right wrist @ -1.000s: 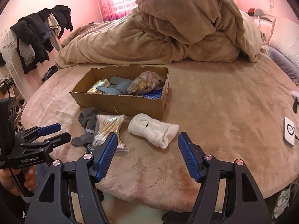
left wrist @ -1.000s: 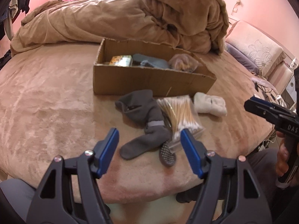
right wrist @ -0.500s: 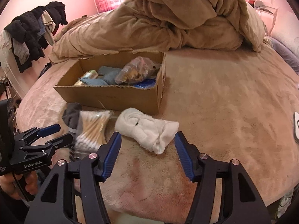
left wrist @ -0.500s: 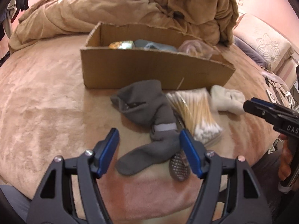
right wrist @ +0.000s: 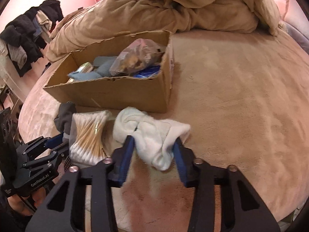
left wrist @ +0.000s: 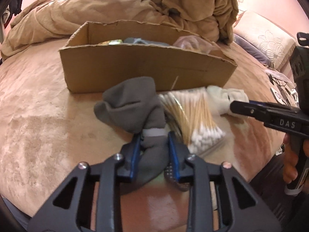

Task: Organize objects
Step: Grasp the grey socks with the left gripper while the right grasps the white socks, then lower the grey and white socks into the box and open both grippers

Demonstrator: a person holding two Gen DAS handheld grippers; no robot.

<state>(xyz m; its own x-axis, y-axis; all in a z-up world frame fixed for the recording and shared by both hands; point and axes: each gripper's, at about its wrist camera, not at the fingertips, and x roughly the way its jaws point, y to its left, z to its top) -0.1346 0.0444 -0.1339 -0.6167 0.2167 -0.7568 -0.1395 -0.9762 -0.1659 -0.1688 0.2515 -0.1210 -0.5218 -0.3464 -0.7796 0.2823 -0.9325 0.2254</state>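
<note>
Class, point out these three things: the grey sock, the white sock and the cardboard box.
grey sock (left wrist: 133, 110), left wrist view, folded upper part.
white sock (right wrist: 154, 135), right wrist view, middle.
cardboard box (right wrist: 115, 94), right wrist view, front wall.

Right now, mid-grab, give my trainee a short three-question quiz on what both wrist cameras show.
1. True or false: the left gripper is closed on the grey sock.
2. Multiple choice: what lies between the grey sock and the white sock? A) the bag of cotton swabs B) a remote C) a mug
3. Fill in: the right gripper has its fingers on either side of the ____ sock, which lies in front of the cardboard box.

Key: 1 true; 2 A; 3 white.
</note>
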